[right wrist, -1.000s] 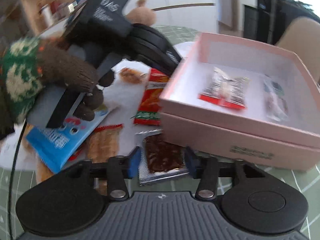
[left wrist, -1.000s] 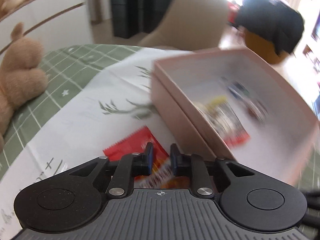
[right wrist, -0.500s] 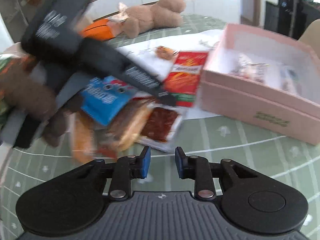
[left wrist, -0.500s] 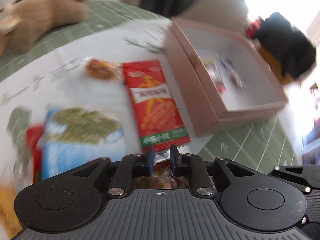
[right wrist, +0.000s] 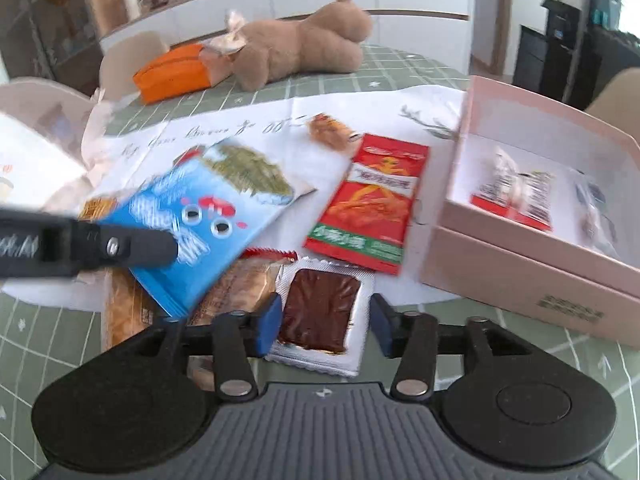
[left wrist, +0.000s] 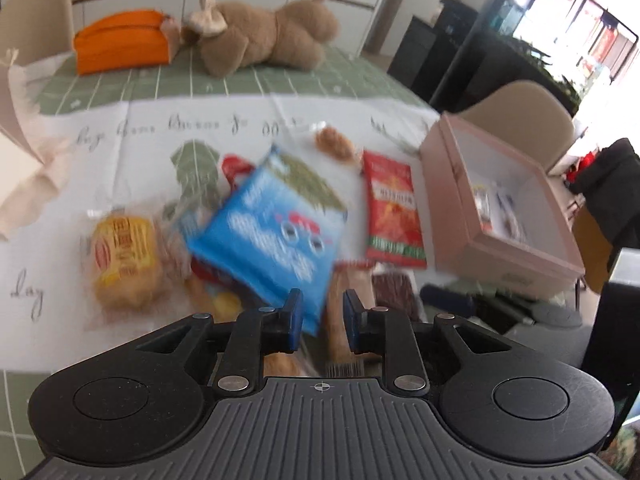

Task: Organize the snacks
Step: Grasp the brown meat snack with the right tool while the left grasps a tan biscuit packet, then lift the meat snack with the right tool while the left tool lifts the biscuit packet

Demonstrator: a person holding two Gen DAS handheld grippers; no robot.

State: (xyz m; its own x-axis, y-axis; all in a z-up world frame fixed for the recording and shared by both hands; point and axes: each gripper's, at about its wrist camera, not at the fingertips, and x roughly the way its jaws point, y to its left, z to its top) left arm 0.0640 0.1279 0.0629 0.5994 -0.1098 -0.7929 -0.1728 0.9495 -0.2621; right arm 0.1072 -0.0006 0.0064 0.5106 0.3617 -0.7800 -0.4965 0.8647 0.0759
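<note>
We are at the pick step. The left tool (left wrist: 323,314) pinches the blue snack packet (left wrist: 268,232), left of the pink box (right wrist: 520,280). The right tool (right wrist: 326,318), its jaws just opened to medium width, straddles the brown foil packet (right wrist: 320,296) untouched. Next we close and lift.

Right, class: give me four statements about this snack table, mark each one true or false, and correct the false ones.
1. The pink box holds some snacks. True.
2. The red packet lies inside the box. False: it lies on the table beside the box.
3. A plush toy lies at the far side of the table. True.
4. The right hand-held gripper is shut on the brown packet. False: its jaws have just been opening and stand open around the packet.
</note>
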